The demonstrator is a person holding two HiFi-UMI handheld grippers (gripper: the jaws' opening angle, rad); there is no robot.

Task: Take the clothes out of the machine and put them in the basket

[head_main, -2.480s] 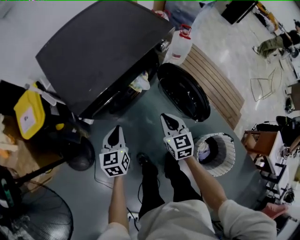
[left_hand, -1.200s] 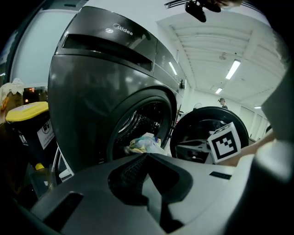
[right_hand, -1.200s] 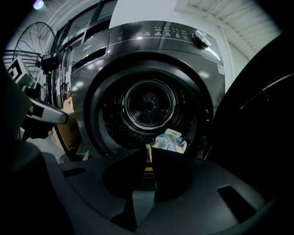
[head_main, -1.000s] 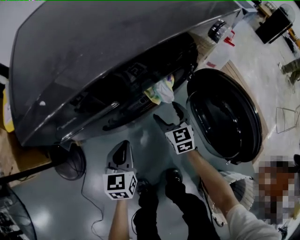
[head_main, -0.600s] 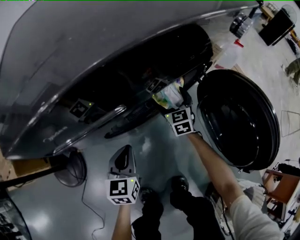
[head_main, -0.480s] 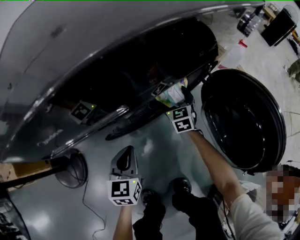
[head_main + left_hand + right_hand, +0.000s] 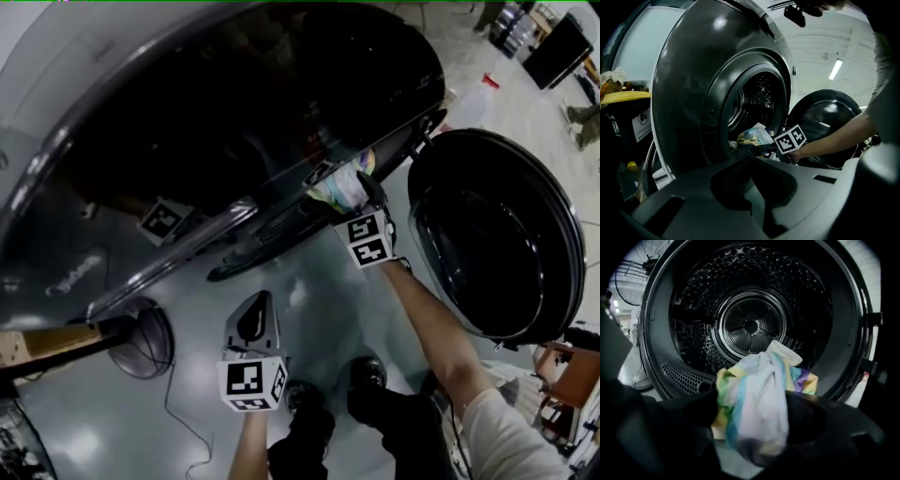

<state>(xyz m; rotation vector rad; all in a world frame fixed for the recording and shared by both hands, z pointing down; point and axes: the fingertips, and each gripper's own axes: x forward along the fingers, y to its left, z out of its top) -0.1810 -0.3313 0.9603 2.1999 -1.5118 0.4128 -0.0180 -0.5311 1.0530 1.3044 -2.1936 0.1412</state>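
Note:
A pale cloth (image 7: 759, 399) with yellow, blue and purple stripes hangs over the lip of the washing machine's (image 7: 187, 112) drum opening. It also shows in the head view as the cloth (image 7: 339, 186), and in the left gripper view as the cloth (image 7: 754, 136). My right gripper (image 7: 752, 413) has reached into the opening with the cloth between its wide jaws, which are closing. Seen from above, the right gripper (image 7: 354, 192) is at the door gap. My left gripper (image 7: 257, 305) hangs lower, in front of the machine, shut and empty.
The round door (image 7: 487, 234) stands swung open to the right. The perforated drum (image 7: 750, 324) behind the cloth looks bare. A floor fan (image 7: 141, 337) stands at the left, near a yellow-lidded bin (image 7: 623, 117). The person's shoes (image 7: 370, 375) are below the grippers.
The right gripper has moved up from in front of the door to the cloth at the drum's lip, and its jaws now flank it. The left gripper has sunk a little.

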